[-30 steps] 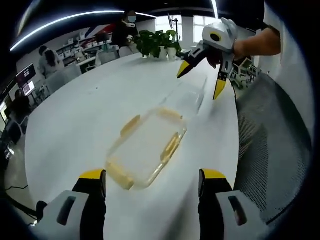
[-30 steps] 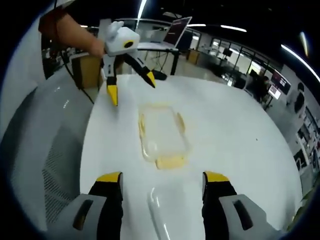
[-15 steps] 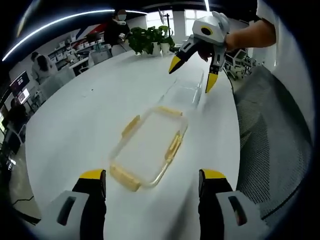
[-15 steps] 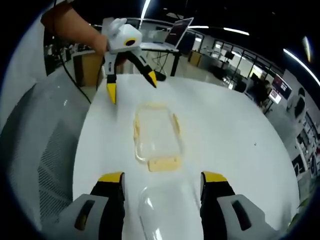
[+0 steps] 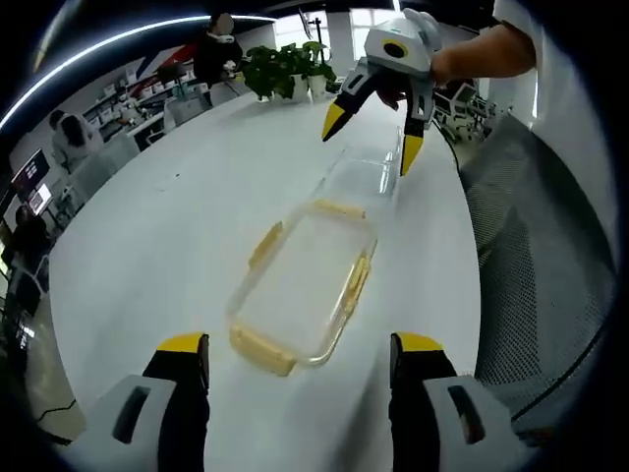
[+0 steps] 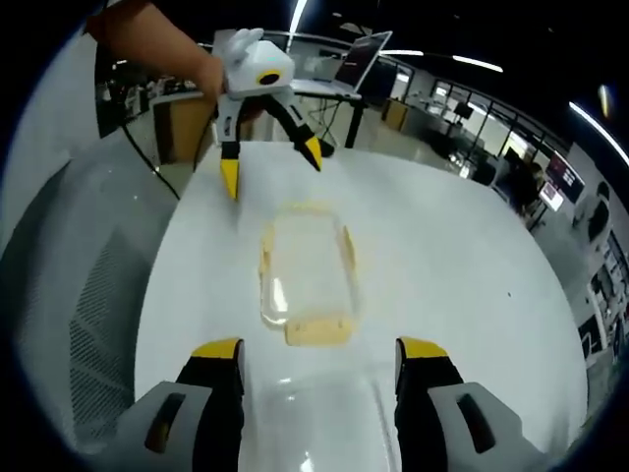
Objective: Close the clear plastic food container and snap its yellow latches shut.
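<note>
A clear lid with yellow latches (image 5: 301, 283) lies flat on the white table (image 5: 167, 226), just ahead of my open left gripper (image 5: 300, 346). Beyond it stands the clear tub (image 5: 370, 175). My right gripper (image 5: 375, 136) hangs open over the tub's far end, a person's hand holding it. In the right gripper view the tub (image 6: 329, 428) lies low between the open jaws of my right gripper (image 6: 319, 349). The latched lid (image 6: 307, 267) is ahead of it, and my left gripper (image 6: 271, 159) stands open past the lid. Neither gripper holds anything.
A grey mesh chair (image 5: 536, 246) stands close against the table's edge, also seen as the mesh chair (image 6: 88, 315). Potted plants (image 5: 285, 67) sit at the table's far side. A laptop (image 6: 359, 57) stands beyond the table. People sit and stand in the background.
The right gripper has come lower and closer over the tub, which now lies between its jaws. The left gripper has shifted slightly, staying open. The lid and tub have not moved.
</note>
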Motion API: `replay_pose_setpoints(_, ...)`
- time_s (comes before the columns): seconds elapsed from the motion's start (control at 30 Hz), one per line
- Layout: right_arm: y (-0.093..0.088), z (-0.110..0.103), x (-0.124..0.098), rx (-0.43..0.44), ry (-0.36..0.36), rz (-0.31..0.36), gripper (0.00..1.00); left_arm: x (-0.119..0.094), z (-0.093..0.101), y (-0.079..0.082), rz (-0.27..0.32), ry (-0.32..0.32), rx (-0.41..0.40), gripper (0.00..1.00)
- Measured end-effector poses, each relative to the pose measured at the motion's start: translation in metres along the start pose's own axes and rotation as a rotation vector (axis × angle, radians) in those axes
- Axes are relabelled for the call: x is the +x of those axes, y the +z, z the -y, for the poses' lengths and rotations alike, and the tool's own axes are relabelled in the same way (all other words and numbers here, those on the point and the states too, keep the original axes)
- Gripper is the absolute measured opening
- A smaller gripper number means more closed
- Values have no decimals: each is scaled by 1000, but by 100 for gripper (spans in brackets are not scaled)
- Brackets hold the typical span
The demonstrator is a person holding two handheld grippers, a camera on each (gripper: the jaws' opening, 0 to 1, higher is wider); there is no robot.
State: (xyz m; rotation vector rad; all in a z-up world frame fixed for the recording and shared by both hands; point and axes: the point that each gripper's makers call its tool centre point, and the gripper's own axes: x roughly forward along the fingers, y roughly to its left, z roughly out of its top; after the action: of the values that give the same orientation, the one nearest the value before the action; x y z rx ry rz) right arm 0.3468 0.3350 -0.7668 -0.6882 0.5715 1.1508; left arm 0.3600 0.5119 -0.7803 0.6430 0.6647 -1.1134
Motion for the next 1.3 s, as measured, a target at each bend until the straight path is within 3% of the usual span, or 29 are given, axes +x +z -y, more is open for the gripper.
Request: replay_pose_setpoints(1.3, -2, 4, 39, -30, 94, -123, 59, 17, -20, -16, -125, -89, 142, 69)
